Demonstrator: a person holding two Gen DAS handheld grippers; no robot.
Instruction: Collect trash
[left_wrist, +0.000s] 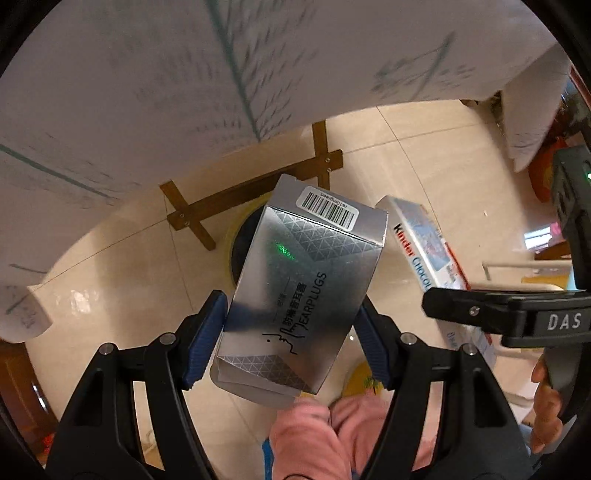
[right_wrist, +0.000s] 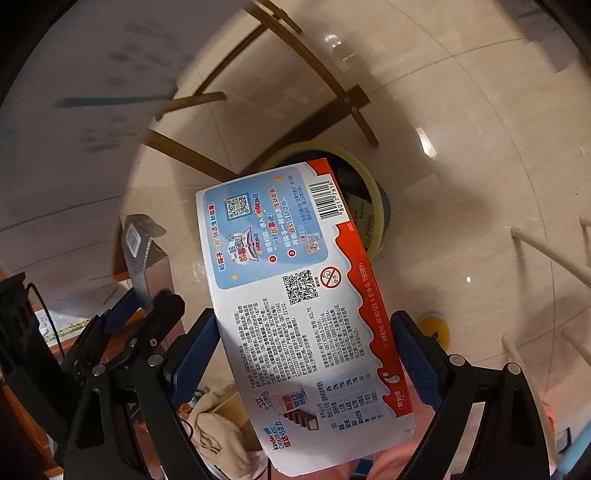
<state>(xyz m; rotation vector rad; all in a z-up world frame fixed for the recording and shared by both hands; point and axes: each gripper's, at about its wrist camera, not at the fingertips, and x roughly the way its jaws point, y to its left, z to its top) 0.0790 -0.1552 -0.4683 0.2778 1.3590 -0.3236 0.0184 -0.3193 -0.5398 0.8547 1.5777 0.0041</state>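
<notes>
Two empty-looking cartons being carried above a yellow-rimmed bin on the tiled floor. Left gripper clamping the silver earplug box across its narrow sides, blue pads pressing the lower half, barcode end pointing away toward the bin's dark mouth. Right gripper clamping the Kinder chocolate box the same way, across the width near its base, printed back facing the camera and the far end overhanging the bin rim. Judging both as light, thin card: stiff enough edge-on, yet likely crushing or bowing under a hard squeeze, and the glossy silver faces probably slippery. Holding across the folded edges, close to the middle, looking safest; gripping flat faces or open flaps risking collapse.
</notes>
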